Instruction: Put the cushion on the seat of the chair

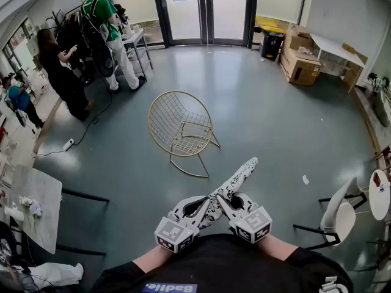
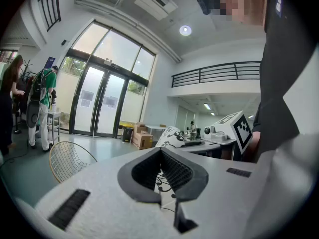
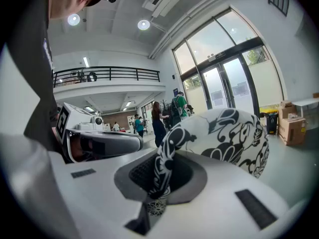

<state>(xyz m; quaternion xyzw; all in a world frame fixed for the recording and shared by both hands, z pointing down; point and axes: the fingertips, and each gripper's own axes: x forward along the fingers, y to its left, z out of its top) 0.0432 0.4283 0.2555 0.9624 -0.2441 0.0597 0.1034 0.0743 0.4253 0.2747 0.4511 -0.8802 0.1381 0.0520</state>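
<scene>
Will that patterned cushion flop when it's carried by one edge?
Probably not much: the cushion juts forward from the left gripper and right gripper without sagging. Its edge bunches between the jaws, so it's likely soft and light.

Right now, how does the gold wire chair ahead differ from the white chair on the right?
The gold wire chair is an open mesh shell on a thin gold frame; the white chair has a solid shell on black legs. The gold wire chair stands alone mid-floor; the white chair sits beside a round table. Both seats are bare: the cushion is on neither.
</scene>
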